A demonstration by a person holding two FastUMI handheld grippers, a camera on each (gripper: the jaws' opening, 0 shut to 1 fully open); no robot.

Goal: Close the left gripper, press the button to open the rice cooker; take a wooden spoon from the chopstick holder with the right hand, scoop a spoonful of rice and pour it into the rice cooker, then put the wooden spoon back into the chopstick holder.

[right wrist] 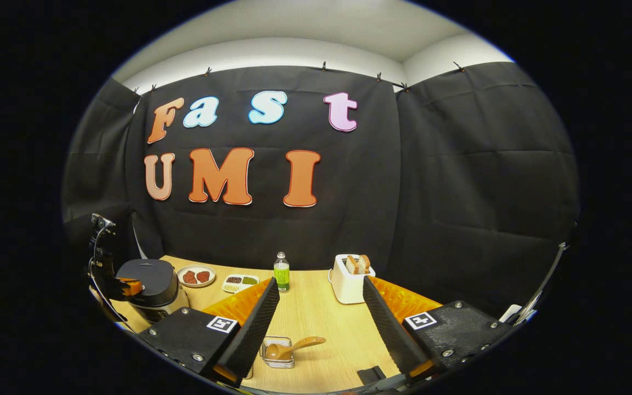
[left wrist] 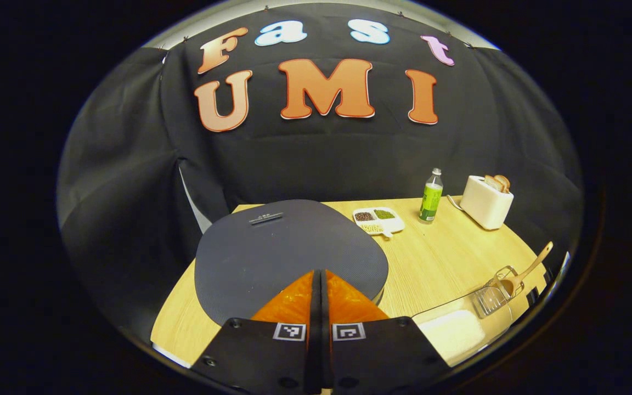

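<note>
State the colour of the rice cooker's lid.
Dark grey lid, seen best in the left gripper view.

even overhead light, soft shadows, sharp centre, strong fisheye bending at edges

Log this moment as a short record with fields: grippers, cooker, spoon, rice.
left gripper: fingers together, over the rice cooker lid
right gripper: fingers spread, holding nothing, above the table
rice cooker lid: down
wooden spoon: in the wire holder, handle leaning out
rice: in a clear container near the holder
</note>
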